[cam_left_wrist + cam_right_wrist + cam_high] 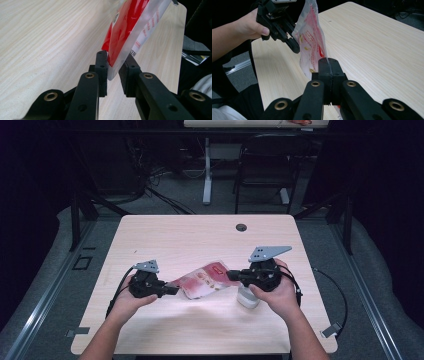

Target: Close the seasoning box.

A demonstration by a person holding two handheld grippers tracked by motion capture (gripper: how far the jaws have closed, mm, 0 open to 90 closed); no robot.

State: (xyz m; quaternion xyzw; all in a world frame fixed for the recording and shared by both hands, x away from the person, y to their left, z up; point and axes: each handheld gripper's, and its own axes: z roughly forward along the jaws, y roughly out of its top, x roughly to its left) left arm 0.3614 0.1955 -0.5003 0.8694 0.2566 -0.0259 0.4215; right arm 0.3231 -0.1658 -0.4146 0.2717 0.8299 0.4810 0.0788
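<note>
Gripper jaws first: our right gripper (329, 65) has its two black jaws pressed together on one edge of the pouch (310, 42), the film pinched flat between them. Our left gripper (115, 67) has its jaws a little apart with the pouch's (126, 32) other end between them; the film lies against one pad, and we cannot tell whether the other pad touches it. In the high view the left gripper (172, 290) and the right gripper (231, 275) face each other with the pouch (202, 280) stretched between them, just above the bench (200, 237).

We count one pouch: a flat, glossy plastic bag, red over much of its face, with white translucent borders and small red print along one side. Its film bends softly where we hold it.

One small white object (247, 297) sits on the bench below our right hand (280, 292), partly hidden, so we cannot tell what it is.

Farther out, the bench is pale wood grain, matte, with rounded corners and one round dark hole (241, 227) near its far edge. Beyond it stands one dark chair (265, 165) on grey carpet.
</note>
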